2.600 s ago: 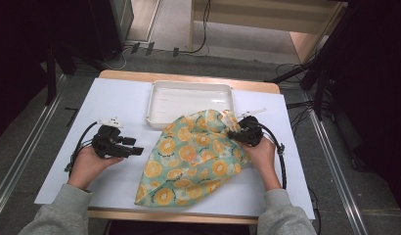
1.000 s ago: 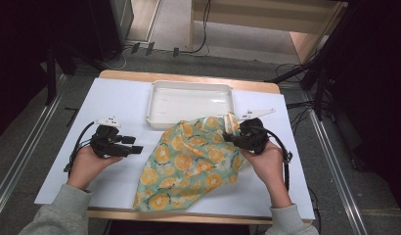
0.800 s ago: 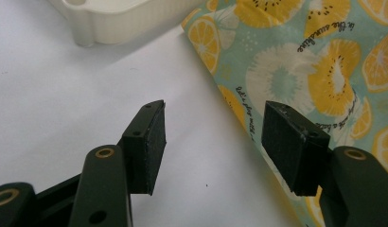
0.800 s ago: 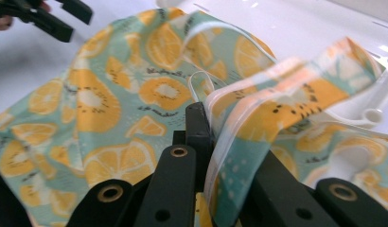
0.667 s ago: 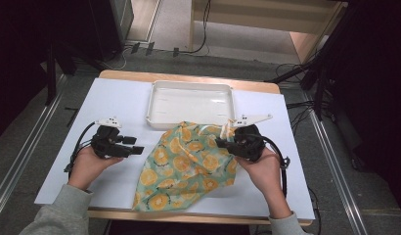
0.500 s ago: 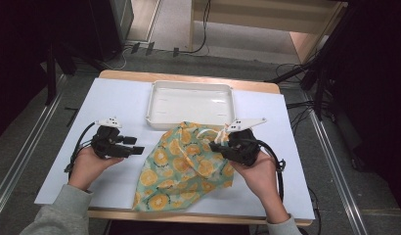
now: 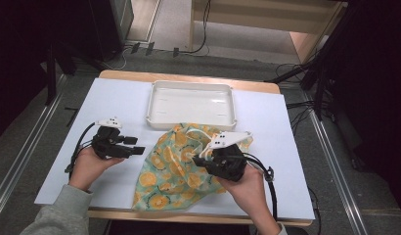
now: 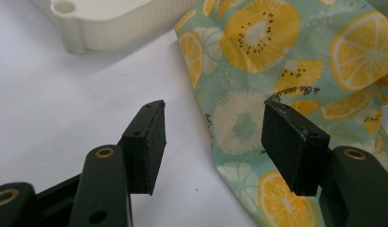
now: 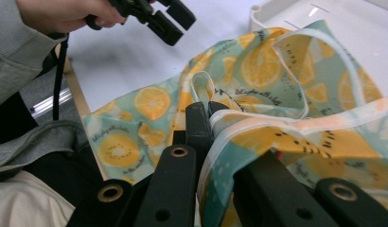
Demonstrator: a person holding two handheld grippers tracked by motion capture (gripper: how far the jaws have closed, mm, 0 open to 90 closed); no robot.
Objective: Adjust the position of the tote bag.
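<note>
A cloth bag (image 7: 169, 169) printed with orange and kiwi slices lies crumpled on the white table sheet, just in front of a white tray (image 7: 191, 105). My right gripper (image 7: 199, 160) is shut on a fold of the bag's fabric (image 9: 268, 61) near its pale handle strap and holds that edge lifted over the bag's middle. The right gripper view shows the jaws (image 9: 211, 113) pinched together with cloth between them. My left gripper (image 7: 138, 148) hovers open just left of the bag. Between its pads (image 8: 149, 142) I see bare table and the bag's edge (image 8: 286, 47), untouched.
The empty tray's corner (image 8: 102, 19) is close beyond the left gripper. The white sheet (image 7: 115, 98) covers the wooden table. Cables trail from both grippers toward the person's sleeves at the front edge. Dark floor and rails flank the table.
The right gripper has carried the gripped bag edge leftward and toward the person, folding the bag over itself. The left gripper has stayed where it was, still open.
</note>
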